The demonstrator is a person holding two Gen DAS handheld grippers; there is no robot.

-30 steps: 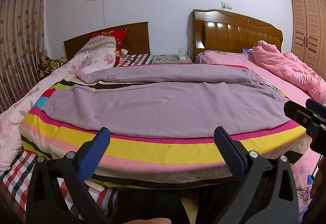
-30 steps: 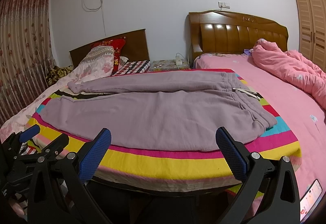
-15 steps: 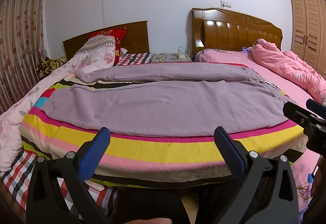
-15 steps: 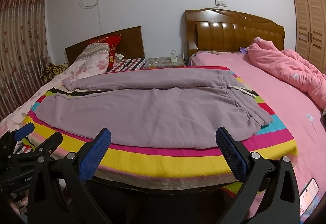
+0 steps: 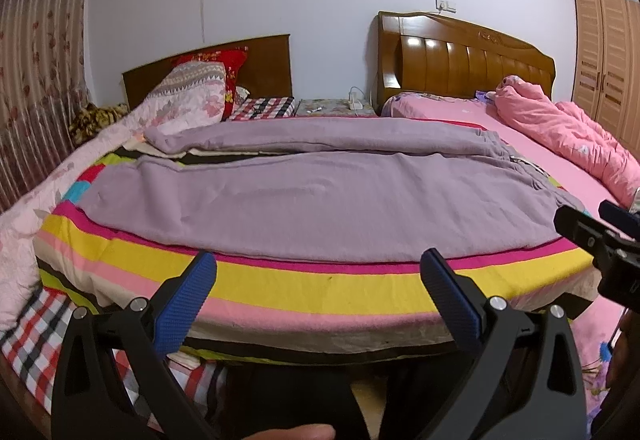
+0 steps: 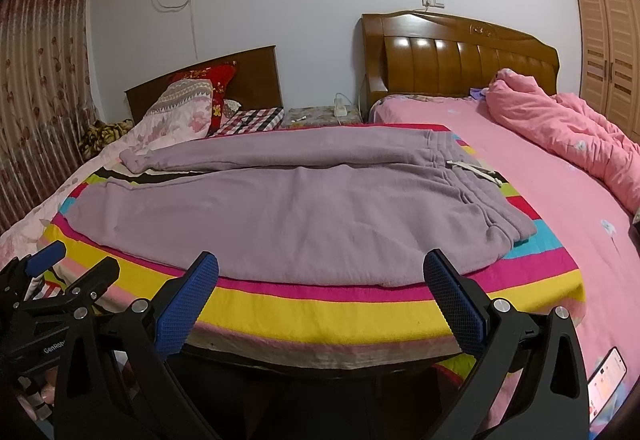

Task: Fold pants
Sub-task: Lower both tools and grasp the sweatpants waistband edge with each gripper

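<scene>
The pants (image 6: 288, 208) lie spread flat on the blanket (image 6: 320, 304), waistband at its right end and leg cuffs at its left, one leg behind the other. Behind the pants sit the pillows (image 6: 188, 108) at the left, the nightstand (image 6: 320, 116) in the middle and the headboard (image 6: 460, 56) at the right. The quilt (image 6: 560, 136) lies right of the pants. Both grippers, left (image 5: 318, 294) and right (image 6: 320, 296), hang in front of the blanket's near edge.

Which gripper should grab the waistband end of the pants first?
Right. The right gripper hangs open nearer the waistband, which lies at the right end of the pants; the left gripper, also open, faces the leg end.
</scene>
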